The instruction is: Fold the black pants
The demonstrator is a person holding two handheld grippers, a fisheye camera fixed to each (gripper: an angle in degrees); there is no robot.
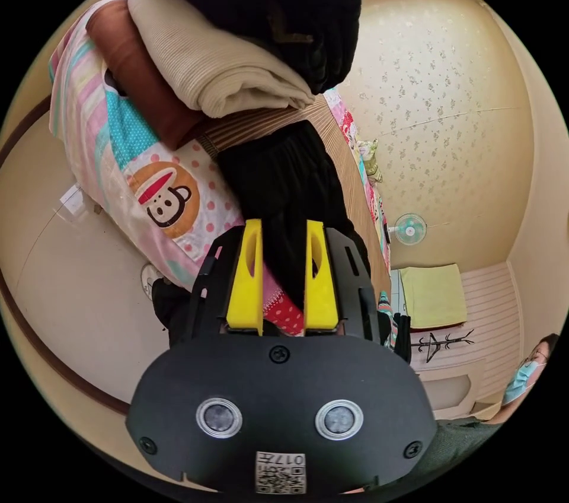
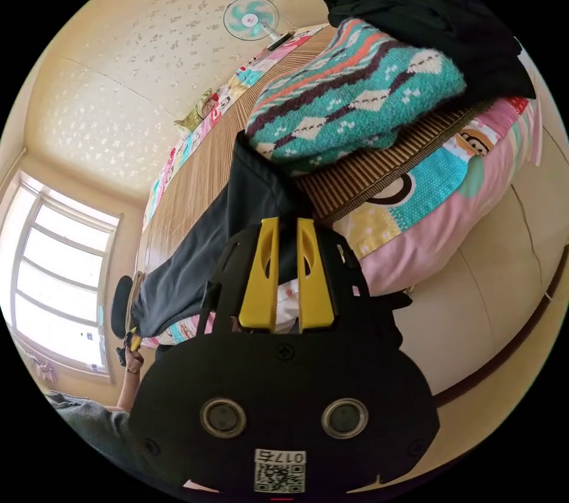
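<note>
Left gripper [image 1: 284, 230]: showing in the left gripper view with its two yellow jaws standing nearly parallel, a moderate gap between them; black cloth is lying in that gap, with both jaws pressing against it.
Right gripper [image 2: 287, 227]: showing in the right gripper view with its yellow jaws drawn close together, pinching a fold of dark cloth between them.
Left gripper, far sighting: appearing small at the lower left edge of the right gripper view, its yellow tips gripping the far end of the cloth.
Person's hand [image 2: 131, 362]: holding that far gripper, forearm running down toward a dark sleeve.
</note>
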